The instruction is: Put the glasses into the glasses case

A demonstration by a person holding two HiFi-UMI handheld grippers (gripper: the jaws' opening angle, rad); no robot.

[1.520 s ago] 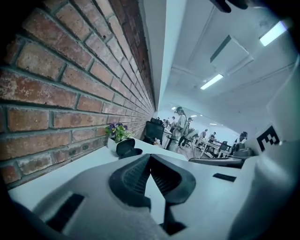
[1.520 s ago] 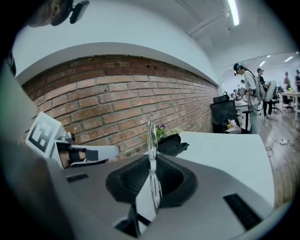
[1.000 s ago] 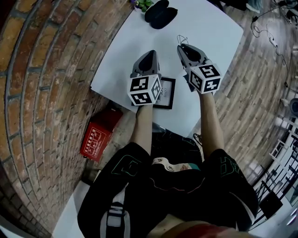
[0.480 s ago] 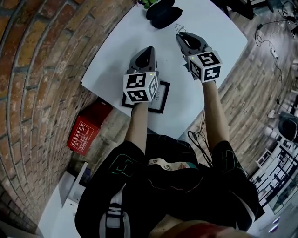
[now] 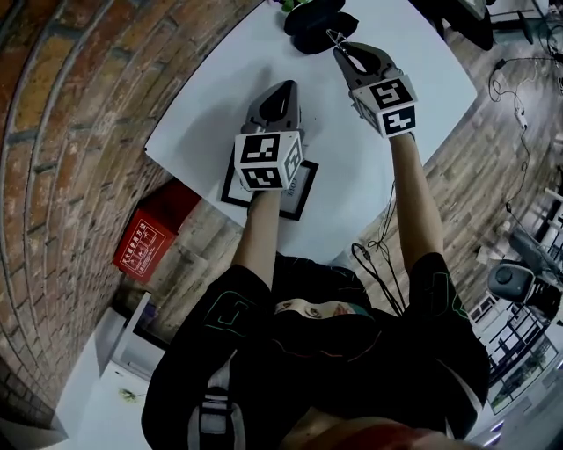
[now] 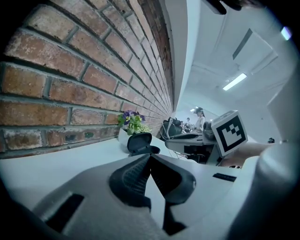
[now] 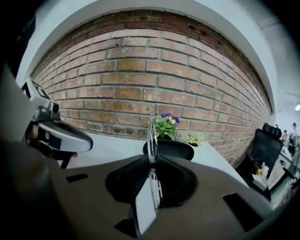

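The thin wire-framed glasses (image 7: 152,133) stand on edge between the jaws of my right gripper (image 7: 151,161), which is shut on them. In the head view the right gripper (image 5: 341,51) holds the glasses (image 5: 336,37) just at the near rim of the open black glasses case (image 5: 315,19) at the far end of the white table (image 5: 220,97). The case (image 7: 172,149) lies right behind the glasses. My left gripper (image 5: 283,88) hovers over the table's middle, shut and holding nothing, its tips (image 6: 150,156) pointing at the case (image 6: 140,143).
A small potted plant with purple flowers (image 7: 166,125) stands behind the case against the brick wall. A black-framed flat item (image 5: 299,189) lies near the table's front edge under my left hand. A red box (image 5: 145,248) sits on the floor to the left.
Both grippers have moved away from me toward the case. The right one went further, rolled, and now has the glasses at the case's rim.
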